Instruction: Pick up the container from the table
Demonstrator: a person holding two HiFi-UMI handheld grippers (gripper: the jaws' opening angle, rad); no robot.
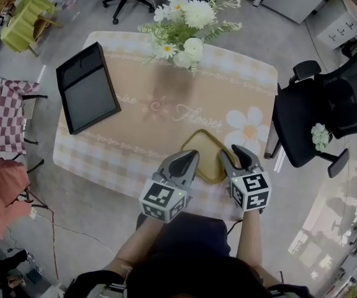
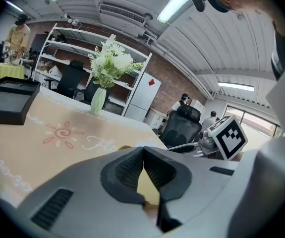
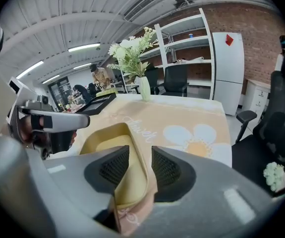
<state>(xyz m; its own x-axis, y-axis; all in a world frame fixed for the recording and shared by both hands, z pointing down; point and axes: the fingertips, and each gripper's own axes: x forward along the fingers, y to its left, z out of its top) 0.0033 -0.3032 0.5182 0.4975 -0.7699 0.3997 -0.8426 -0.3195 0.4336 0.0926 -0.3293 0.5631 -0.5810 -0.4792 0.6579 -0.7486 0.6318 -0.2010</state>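
The yellow container, a shallow rounded-square tray, lies at the near edge of the table. My right gripper is open at its right side. In the right gripper view the container's rim stands between the spread pads of the right gripper, and neither pad presses on it. My left gripper is over the container's left edge. In the left gripper view the left gripper has its tips together, with the yellow container showing below them. Whether they pinch the rim I cannot tell.
A black tray lies at the table's far left. A vase of white flowers stands at the far edge. A black office chair is close to the table's right side. The person's lap is just below the near edge.
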